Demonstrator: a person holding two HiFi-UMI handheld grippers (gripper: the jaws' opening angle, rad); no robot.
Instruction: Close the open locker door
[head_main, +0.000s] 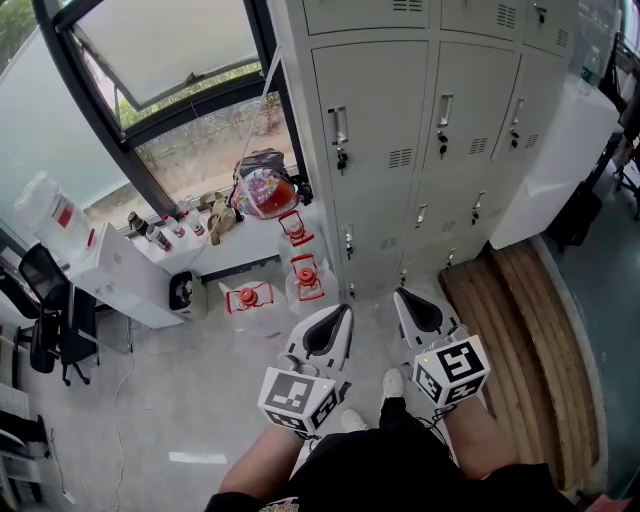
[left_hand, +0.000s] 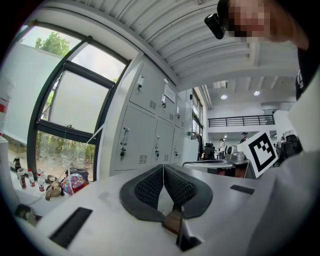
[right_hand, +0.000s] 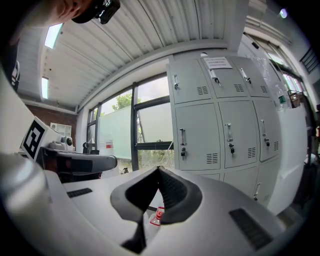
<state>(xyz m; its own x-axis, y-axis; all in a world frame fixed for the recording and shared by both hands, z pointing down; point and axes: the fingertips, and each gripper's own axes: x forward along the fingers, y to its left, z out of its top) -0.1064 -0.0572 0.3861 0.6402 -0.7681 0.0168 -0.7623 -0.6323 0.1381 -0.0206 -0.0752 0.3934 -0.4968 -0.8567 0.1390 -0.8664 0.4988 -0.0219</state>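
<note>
A bank of grey lockers (head_main: 400, 120) stands ahead of me, and every door that I see lies flush with its frame, handles (head_main: 340, 125) and keys showing. Both grippers hover low in front of my body, well short of the lockers. My left gripper (head_main: 345, 310) is shut with nothing in it, its ribbed pads (left_hand: 150, 187) meeting at the tip. My right gripper (head_main: 400, 295) is shut and empty too, and its pads (right_hand: 172, 190) touch. The locker doors (right_hand: 197, 135) fill the right of the right gripper view and show in the left gripper view (left_hand: 132, 145).
A colourful backpack (head_main: 262, 185) sits on a white ledge (head_main: 120, 275) under the window. Clear jugs with red tops (head_main: 305, 277) stand on the floor left of the lockers. Wooden planks (head_main: 520, 330) lie at the right beside a white cabinet (head_main: 560, 160). An office chair (head_main: 55, 320) is far left.
</note>
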